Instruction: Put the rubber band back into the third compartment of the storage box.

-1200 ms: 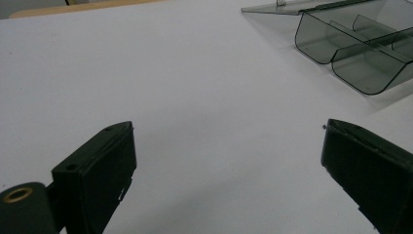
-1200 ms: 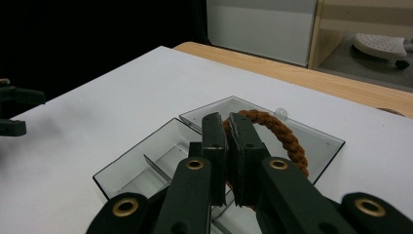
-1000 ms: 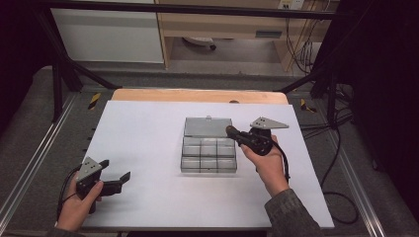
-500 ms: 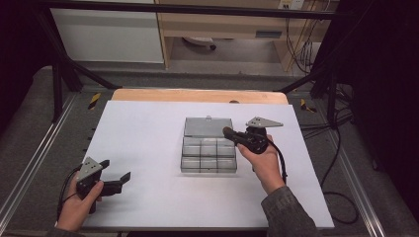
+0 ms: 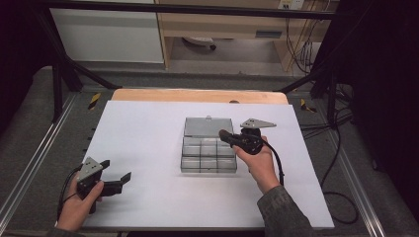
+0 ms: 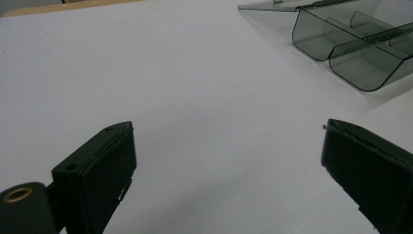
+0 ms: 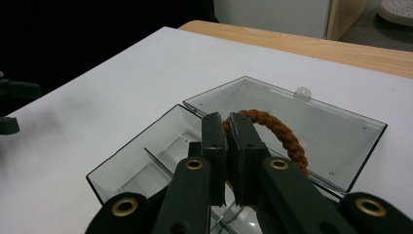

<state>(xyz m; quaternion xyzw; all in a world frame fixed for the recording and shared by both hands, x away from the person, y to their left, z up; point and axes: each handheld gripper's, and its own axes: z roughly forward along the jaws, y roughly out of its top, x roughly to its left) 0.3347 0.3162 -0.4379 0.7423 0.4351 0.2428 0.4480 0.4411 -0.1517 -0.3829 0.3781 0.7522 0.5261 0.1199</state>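
Your right claw [image 7: 228, 127] is pinched shut on the brown rope ring [image 7: 282, 132] over the open clear box [image 5: 208, 148]. Next, lower it into a slot. Your left claw [image 5: 118, 177] rests wide open.

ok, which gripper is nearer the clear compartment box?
Right. The right gripper is over the clear compartment box, at its right edge; the left gripper sits apart near the table's front-left corner.

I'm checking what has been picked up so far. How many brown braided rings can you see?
1. The brown braided ring is clamped in the right gripper, held over the open clear compartment box. Others could be hidden behind the jaws; the compartments that show look empty.
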